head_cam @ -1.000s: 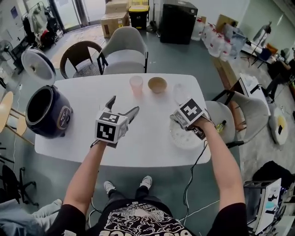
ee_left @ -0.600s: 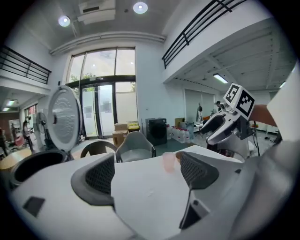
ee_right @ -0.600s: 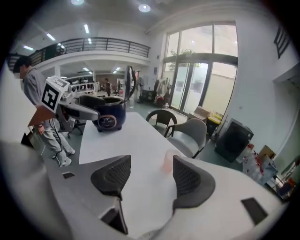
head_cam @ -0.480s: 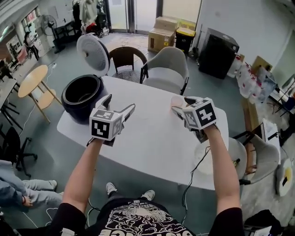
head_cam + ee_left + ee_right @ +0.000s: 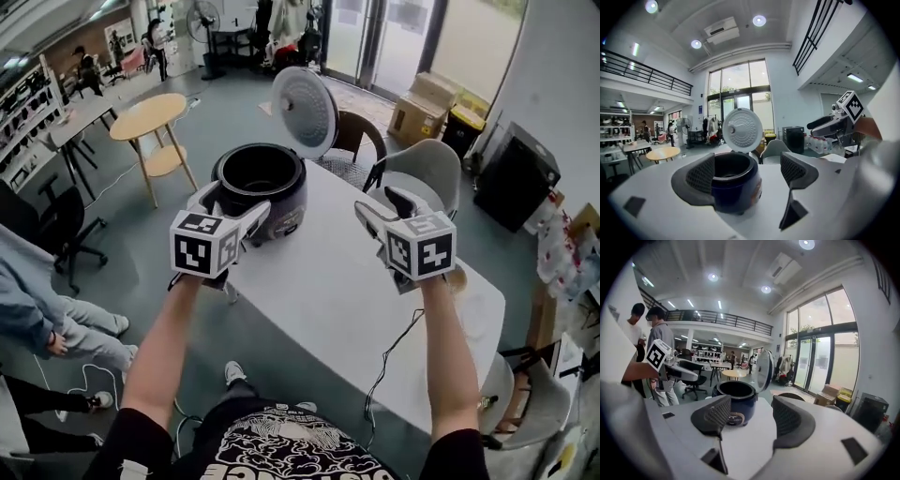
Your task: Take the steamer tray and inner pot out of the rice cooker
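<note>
Left tongs (image 5: 234, 204) spread, empty, open rice cooker (image 5: 261, 183) straight ahead on desk (image 5: 375, 291), lid (image 5: 305, 111) raised; right tongs (image 5: 386, 208) spread, empty, rice cooker ahead and leftward.

Head view steeply down over table (image 5: 347, 281), both gripper views low, near-level, sharing the rice cooker (image 5: 736, 187)
</note>
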Demonstrator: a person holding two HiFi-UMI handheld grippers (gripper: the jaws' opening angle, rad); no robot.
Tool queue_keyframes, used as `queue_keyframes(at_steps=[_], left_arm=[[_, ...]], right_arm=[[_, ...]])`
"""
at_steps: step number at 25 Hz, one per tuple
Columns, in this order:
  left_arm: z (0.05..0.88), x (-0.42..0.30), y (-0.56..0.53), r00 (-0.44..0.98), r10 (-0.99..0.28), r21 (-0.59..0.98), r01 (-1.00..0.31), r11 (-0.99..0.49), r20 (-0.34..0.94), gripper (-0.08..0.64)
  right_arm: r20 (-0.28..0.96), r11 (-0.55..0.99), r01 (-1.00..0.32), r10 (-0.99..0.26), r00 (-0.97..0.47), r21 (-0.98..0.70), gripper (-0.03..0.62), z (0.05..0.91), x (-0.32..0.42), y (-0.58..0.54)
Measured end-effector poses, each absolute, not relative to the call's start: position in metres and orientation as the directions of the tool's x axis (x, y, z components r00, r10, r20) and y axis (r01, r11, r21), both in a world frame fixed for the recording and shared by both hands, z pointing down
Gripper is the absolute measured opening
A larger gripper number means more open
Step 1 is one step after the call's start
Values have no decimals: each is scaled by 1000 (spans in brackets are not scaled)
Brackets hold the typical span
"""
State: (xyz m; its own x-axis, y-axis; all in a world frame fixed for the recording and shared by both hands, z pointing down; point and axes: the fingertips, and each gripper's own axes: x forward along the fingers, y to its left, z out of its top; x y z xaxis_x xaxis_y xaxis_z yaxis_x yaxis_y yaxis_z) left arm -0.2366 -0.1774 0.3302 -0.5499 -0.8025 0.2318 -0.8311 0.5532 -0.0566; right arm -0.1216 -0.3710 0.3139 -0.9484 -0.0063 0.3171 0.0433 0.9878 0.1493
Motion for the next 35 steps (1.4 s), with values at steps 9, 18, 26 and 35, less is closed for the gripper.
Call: queue_keyframes(at_steps=[9,18,26,35], left_arm=[[316,-262,-72,-637,-746,-12,-762,647,195,426],[307,-298,-39,-573,-791,6,-809,588,216,426],[340,-414,-46,-432,-870,25,-893,450,238,426],[359,-539,-76,-221,-932,86,-963,255,287,426]], right_arm=[[190,972,184,155,-969,149,295,296,-181,-271],[198,981,179,162,-967,69,295,291,-215,-230],[231,998,51,45,-972,23,289,325,-306,-213],[325,982,-109,-54,-944,-154,285,360,-398,-218]])
